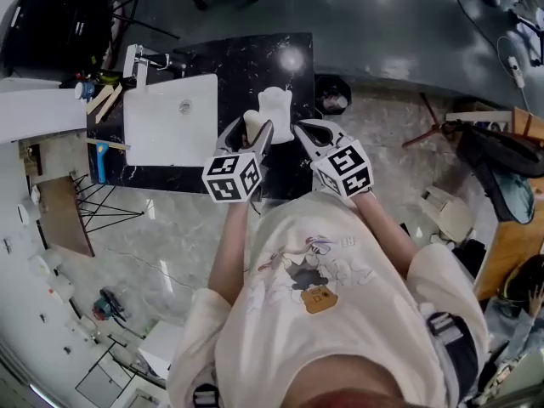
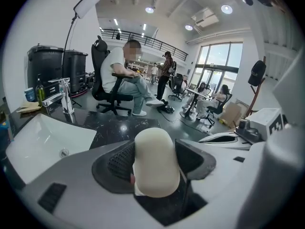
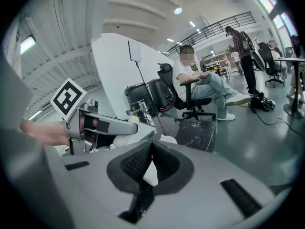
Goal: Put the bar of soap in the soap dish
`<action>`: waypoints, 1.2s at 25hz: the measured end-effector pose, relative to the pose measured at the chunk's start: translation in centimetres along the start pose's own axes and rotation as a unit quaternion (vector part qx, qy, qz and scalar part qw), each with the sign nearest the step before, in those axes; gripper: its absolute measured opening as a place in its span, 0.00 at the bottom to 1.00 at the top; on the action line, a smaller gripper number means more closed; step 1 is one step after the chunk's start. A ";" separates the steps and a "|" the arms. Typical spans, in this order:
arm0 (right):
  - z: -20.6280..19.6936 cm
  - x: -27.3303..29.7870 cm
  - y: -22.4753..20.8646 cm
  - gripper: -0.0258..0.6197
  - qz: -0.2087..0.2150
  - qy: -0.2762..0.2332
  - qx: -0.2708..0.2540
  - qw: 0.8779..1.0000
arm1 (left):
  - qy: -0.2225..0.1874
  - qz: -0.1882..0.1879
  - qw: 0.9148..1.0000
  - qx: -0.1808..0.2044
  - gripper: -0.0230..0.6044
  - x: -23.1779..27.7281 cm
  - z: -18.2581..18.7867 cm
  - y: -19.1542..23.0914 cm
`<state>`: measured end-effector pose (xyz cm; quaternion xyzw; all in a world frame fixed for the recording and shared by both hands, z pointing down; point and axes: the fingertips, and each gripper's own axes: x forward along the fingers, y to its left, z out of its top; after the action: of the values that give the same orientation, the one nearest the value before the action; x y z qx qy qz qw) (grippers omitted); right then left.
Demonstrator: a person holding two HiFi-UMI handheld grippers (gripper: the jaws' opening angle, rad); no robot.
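We hold the cream bar of soap [image 2: 156, 162] in our left gripper [image 1: 257, 130], its fingers clamped on the bar's sides, over the black marble desk [image 1: 255, 58] and just beside the white soap dish [image 1: 275, 109]. Our right gripper [image 1: 302, 133] has its fingers pressed tip to tip, gripping nothing, near the dish's other side.

So the desk [image 1: 255, 62] is a black slab with white marble veins. A white sink [image 1: 170, 121] takes up its left part, with a chrome tap [image 1: 136, 62] at the sink's far-left corner and some small bottles [image 1: 85, 87] crowded beside it. The white soap dish [image 1: 276, 104] sits just right of the sink.
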<state>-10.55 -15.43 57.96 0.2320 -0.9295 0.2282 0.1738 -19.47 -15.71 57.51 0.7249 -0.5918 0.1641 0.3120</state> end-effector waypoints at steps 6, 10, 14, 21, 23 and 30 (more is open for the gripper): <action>-1.1 0.0 0.3 0.05 0.005 0.016 -0.002 1.000 | 0.014 0.006 1.000 -0.009 0.47 2.0 -0.8 0.3; -0.4 -0.1 0.2 0.05 0.006 0.015 0.000 1.000 | 0.033 0.007 0.999 -0.021 0.47 3.0 -1.2 0.0; 0.0 -0.5 -0.9 0.05 -0.006 0.004 0.006 1.000 | 0.052 0.009 0.999 -0.014 0.47 4.5 -2.0 -0.4; -0.6 -1.2 -1.6 0.05 -0.015 0.005 0.015 1.000 | 0.078 0.017 0.997 0.003 0.47 5.9 -3.0 -1.0; -0.6 -1.2 -1.5 0.05 -0.015 0.005 0.015 1.000 | 0.087 0.022 0.996 0.014 0.47 6.3 -3.3 -1.1; -0.5 -1.5 -1.2 0.05 -0.013 0.005 0.013 1.000 | 0.118 0.055 0.989 0.066 0.47 7.2 -4.1 -1.0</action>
<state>-8.60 -15.65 58.18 0.2452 -0.9225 0.2388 0.1786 -16.15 -18.41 64.72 0.6856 -0.5777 0.3047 0.3216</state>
